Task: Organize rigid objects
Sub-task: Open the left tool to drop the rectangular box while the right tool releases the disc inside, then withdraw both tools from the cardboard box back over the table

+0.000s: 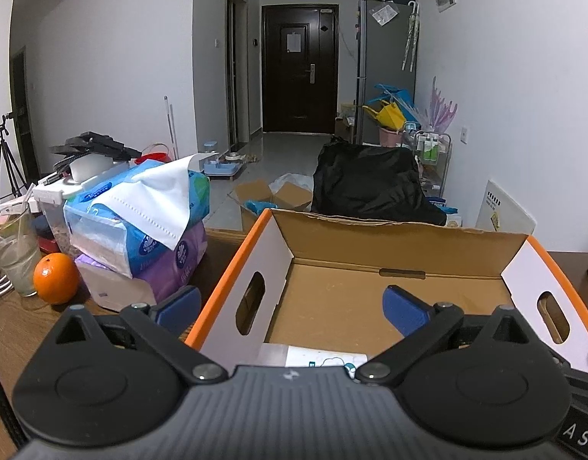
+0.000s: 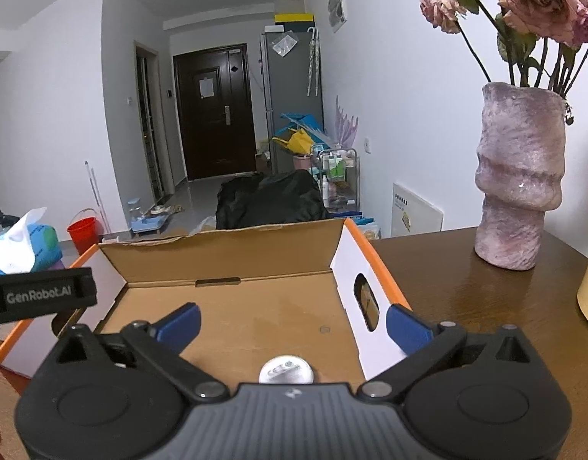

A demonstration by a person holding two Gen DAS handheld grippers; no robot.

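Note:
An open cardboard box with orange edges [image 1: 355, 230] stands on the brown table; it also shows in the right wrist view [image 2: 225, 245]. My left gripper [image 1: 292, 308] is open and empty over the box's left wall. A white printed item [image 1: 324, 358] lies in the box below it. My right gripper [image 2: 293, 324] is open and empty over the box's right wall. A round silver item [image 2: 286, 372] lies in the box just below it. An orange [image 1: 56, 278] sits on the table left of the box.
Stacked tissue packs [image 1: 144, 230] and a glass [image 1: 14, 249] stand left of the box. A pink vase with roses [image 2: 518, 176] stands on the table to the right. The left gripper's body [image 2: 41, 295] reaches in at the left of the right wrist view.

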